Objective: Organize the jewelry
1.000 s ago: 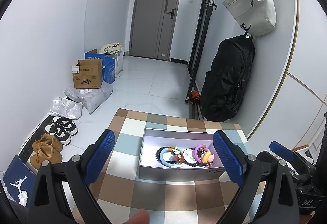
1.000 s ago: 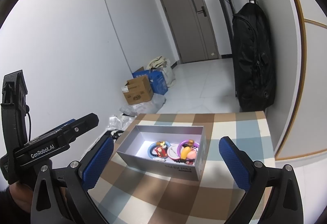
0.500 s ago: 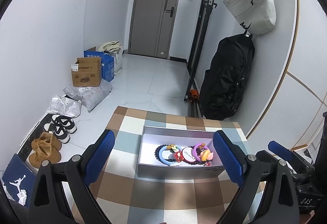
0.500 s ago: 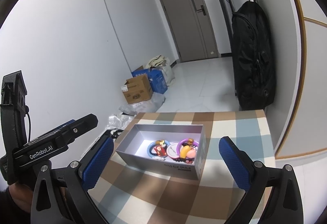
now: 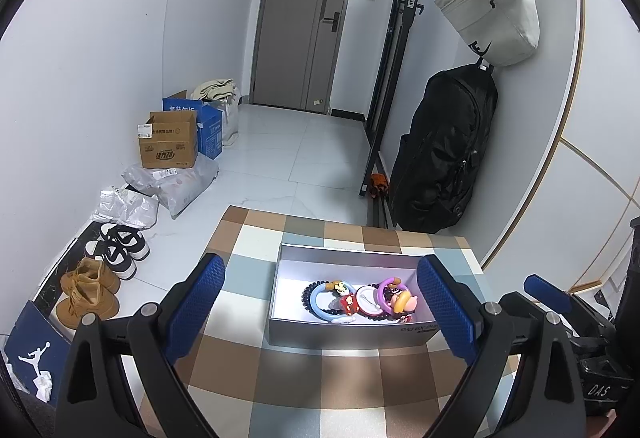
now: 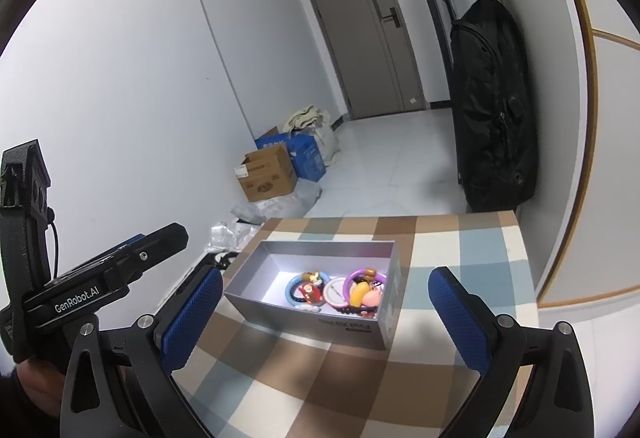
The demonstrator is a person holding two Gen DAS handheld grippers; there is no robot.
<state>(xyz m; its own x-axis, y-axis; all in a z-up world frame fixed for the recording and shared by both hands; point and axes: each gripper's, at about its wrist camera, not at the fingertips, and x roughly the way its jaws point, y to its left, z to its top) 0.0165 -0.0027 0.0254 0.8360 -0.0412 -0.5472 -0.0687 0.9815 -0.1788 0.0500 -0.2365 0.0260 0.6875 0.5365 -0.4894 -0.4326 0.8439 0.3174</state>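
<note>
1. A table [image 5: 280, 370] covered in a brown, blue and cream checked cloth is seen from two gripper cameras, with a white-walled hallway behind it.
2. A grey open box [image 5: 344, 330] sits on the table, towards its far right part. Printed lettering is seen on its near wall.
3. Inside the box, the jewelry [image 5: 360, 300] is gathered at the right end, against the near wall: a light blue ring [image 5: 318, 302], a purple ring [image 5: 386, 288], dark beads, a round white piece and small cartoon charms, all touching or overlapping. The left end of the box floor is bare and brightly lit.
4. The left gripper [image 5: 320, 306] is held above the table's near side, its blue-padded fingers [image 5: 196, 308] spread wide with nothing between them. In its own view the box is framed between the pads.
5. The right gripper [image 6: 326, 322] is held the same way, fingers [image 6: 456, 320] spread wide and empty, clear of the box, which lies between and beyond the pads.
6. In the right view, the left gripper's black body, marked "GenRobot.AI", is seen at the left edge, gripped by a hand [image 6: 24, 386].
7. On the floor along the left wall are cardboard boxes [image 5: 170, 144], plastic bags and shoes [image 5: 88, 294].
8. A black backpack [image 5: 444, 154] and a pale bag [image 5: 490, 10] hang on the right wall. A grey door [image 5: 306, 26] closes the far end of the hall.
</note>
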